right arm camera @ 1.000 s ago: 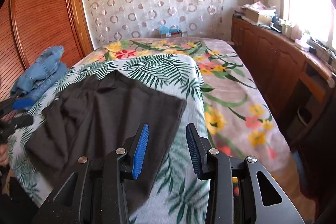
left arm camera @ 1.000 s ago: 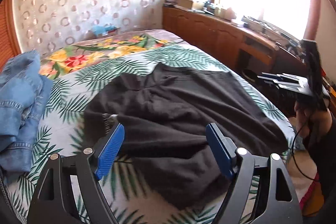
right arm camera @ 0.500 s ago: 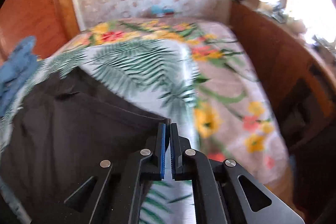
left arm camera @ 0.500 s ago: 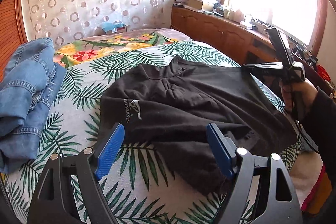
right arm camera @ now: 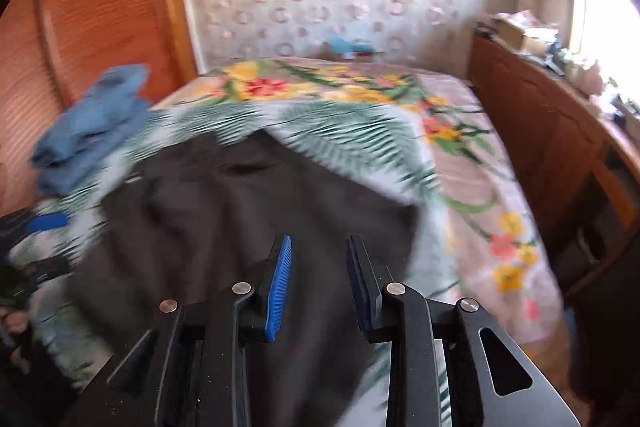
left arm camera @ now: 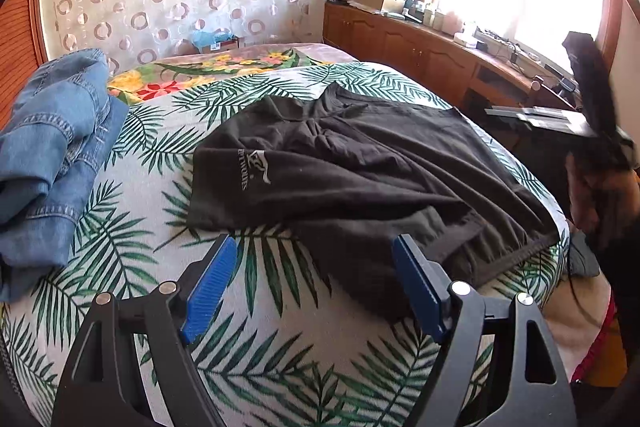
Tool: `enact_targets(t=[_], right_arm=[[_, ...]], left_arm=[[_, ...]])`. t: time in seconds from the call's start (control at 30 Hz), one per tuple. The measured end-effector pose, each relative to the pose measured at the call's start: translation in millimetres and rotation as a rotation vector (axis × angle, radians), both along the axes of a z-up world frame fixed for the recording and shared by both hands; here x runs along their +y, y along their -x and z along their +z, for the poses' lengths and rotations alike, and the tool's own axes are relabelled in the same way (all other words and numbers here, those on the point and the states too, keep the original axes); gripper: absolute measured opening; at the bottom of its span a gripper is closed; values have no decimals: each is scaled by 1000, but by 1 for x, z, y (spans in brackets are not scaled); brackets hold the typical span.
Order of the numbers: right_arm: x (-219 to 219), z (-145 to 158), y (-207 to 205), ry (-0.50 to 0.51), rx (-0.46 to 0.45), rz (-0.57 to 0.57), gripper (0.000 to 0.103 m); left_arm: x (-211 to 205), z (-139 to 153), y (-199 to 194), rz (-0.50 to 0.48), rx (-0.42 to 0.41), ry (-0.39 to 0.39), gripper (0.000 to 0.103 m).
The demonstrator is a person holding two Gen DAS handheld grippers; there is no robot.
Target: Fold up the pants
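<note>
Black pants (left arm camera: 360,179) sprawl across the bed (left arm camera: 280,327); left claw (left arm camera: 312,279) gapes wide at their near hem, right claw (right arm camera: 318,283) apparently empty, just reopening.

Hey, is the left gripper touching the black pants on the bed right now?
Cannot tell. In the left wrist view the left gripper has its jaws wide open; the far-side pad overlaps the black pants hem, but contact or a gap isn't plain.

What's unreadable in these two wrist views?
- Right wrist view: motion blur smears the black pants; folds unreadable.
- Left wrist view: white logo lettering too small.
- Left wrist view: right gripper backlit by window; fingers unclear.
- Jeans cut off by the left edge.
</note>
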State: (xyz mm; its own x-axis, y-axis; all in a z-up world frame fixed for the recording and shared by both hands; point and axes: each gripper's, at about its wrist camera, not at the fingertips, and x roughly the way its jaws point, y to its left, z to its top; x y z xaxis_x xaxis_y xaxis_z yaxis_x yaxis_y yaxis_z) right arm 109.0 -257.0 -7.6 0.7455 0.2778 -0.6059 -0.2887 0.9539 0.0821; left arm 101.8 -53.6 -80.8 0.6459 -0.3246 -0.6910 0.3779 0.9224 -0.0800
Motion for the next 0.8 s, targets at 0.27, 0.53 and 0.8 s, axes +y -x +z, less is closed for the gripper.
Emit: enact_targets(t=[0.27,0.53,0.8], right_arm=[[47,-28,49,-67,54,123,29],[54,-33,34,-106,122,141,29],[63,-28,18,-96,167,144,20]], left_arm=[[5,-4,8,-4,10,-6,81],[3,-9,12,-16,24,1,81],[5,-10,10,-9,39,0,81]])
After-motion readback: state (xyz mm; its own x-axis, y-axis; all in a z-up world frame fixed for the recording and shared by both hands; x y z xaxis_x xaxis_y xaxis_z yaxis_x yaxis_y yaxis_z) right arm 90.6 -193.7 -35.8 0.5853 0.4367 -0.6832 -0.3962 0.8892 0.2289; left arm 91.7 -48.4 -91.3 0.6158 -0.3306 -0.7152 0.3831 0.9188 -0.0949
